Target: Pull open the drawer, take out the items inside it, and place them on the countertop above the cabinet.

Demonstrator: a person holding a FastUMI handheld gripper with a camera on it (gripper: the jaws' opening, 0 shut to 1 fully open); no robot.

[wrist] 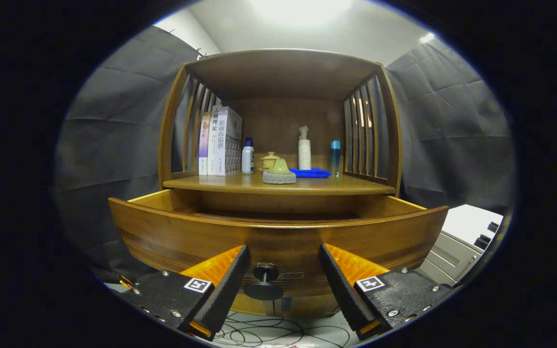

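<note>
Drawer [278, 232] stands pulled out below the countertop [278, 184], its knob [264, 280] between the spread fingers of my gripper [283, 278], neither touching it, so its hidden inside lies ahead and above me.
</note>
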